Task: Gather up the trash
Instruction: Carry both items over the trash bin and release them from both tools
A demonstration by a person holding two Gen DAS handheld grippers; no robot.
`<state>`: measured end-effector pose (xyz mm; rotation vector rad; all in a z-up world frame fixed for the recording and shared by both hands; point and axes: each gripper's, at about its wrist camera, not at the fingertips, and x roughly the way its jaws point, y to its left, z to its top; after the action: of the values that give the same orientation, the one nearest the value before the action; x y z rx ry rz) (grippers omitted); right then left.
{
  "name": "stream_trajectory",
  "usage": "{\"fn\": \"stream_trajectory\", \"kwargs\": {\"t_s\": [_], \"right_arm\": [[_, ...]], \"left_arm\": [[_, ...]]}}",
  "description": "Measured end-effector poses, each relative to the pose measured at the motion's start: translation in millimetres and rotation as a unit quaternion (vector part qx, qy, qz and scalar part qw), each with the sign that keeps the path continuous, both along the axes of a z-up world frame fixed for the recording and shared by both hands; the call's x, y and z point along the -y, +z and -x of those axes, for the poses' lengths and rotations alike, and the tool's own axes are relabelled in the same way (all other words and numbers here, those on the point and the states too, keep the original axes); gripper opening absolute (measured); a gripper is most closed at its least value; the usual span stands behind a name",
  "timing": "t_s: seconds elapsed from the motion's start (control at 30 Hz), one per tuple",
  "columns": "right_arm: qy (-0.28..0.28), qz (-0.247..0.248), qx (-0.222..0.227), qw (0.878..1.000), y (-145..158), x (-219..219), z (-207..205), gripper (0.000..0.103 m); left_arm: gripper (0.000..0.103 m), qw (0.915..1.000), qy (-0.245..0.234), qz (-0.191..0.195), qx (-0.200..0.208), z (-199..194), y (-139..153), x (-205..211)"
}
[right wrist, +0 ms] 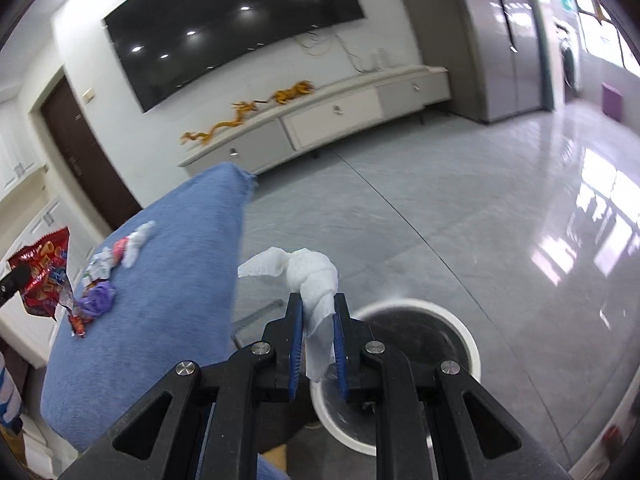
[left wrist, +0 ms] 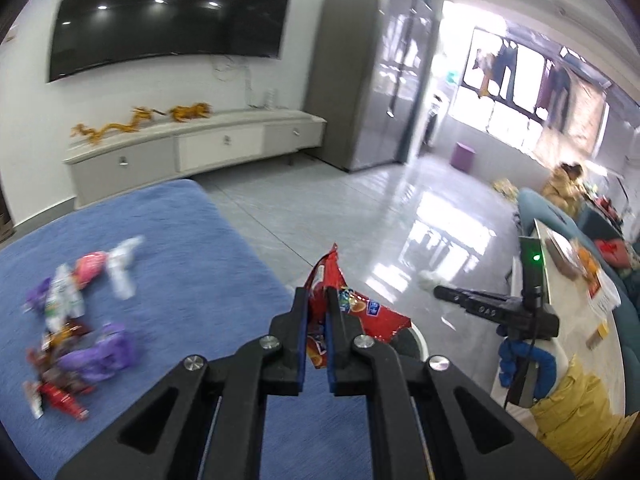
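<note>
Left gripper (left wrist: 318, 300) pinched on a crumpled red foil snack packet (left wrist: 352, 304), blue-lined fingers (left wrist: 301, 320) pressed against the foil, torn end poking up toward 12 o'clock and printed side spilling toward 3 o'clock. Held above the edge of the blue fabric-covered surface (left wrist: 180, 280), over a sliver of white round rim (left wrist: 418, 340) just behind the packet. Same packet visible from the right wrist view at 9 o'clock, hanging clear of the blue cloth.

Right gripper (right wrist: 318, 308) clamped on a twisted white paper tissue (right wrist: 316, 280) — loose tail hanging down between the pads, crumpled end curling up toward 11 o'clock. Held directly above the round white-rimmed dark bin (right wrist: 460, 328) standing on the glossy grey tiled floor (right wrist: 440, 208).

Further out at 9 o'clock in the left view — a blurred heap of purple, pink, white and red wrappers (left wrist: 80, 320) lying on the blue cloth. At 12 o'clock, a large dark wall-mounted screen (left wrist: 172, 12) above a long pale low cabinet (left wrist: 200, 144).
</note>
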<state>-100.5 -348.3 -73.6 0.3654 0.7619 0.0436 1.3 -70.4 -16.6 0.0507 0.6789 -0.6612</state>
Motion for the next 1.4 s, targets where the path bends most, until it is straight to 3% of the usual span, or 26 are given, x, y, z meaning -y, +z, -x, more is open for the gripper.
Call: {"fn": "stream_trajectory", "kwargs": {"t_s": [0.33,0.5,0.57,0.63,0.67,0.7,0.77,1.03,1.4], "right_arm": [[-0.039,-0.047,-0.067,0.996,-68.4,40.7,-7.3,0.014],[-0.052,-0.063,-0.087,0.993,-89.6,51.7,-9.2,0.016],[-0.062,-0.07,-0.093,0.991,-96.0,55.7,-9.0,0.022],[-0.068,-0.072,-0.096,0.99,-100.3,57.8,-8.9,0.032],[-0.07,-0.07,-0.098,0.99,-101.4,57.9,-8.3,0.035],[-0.073,-0.068,-0.1,0.99,-102.2,57.2,-7.8,0.036],[-0.077,-0.067,-0.104,0.989,-103.4,57.0,-5.5,0.039],[-0.101,-0.064,-0.1,0.988,-96.9,65.3,0.1,0.041],[-0.123,-0.036,-0.072,0.989,-58.1,66.6,11.9,0.044]], "left_arm": [[0.007,0.9936,-0.08,-0.037,-0.07,-40.5,-50.6,114.8],[0.009,0.9899,-0.105,-0.044,-0.085,-50.0,-71.8,151.7],[0.009,0.9867,-0.119,-0.048,-0.1,-55.4,-82.9,167.9],[0.014,0.9841,-0.126,-0.053,-0.114,-61.1,-94.9,178.8],[0.027,0.9829,-0.128,-0.051,-0.122,-64.1,-100.6,183.6],[0.046,0.9829,-0.125,-0.049,-0.126,-66.6,-104.3,185.5],[0.056,0.9839,-0.12,-0.045,-0.125,-67.5,-107.5,185.4],[0.056,0.9874,-0.106,-0.049,-0.107,-63.7,-100.3,175.7],[0.056,0.9913,-0.073,-0.036,-0.104,-52.2,-88.2,135.3]]}}
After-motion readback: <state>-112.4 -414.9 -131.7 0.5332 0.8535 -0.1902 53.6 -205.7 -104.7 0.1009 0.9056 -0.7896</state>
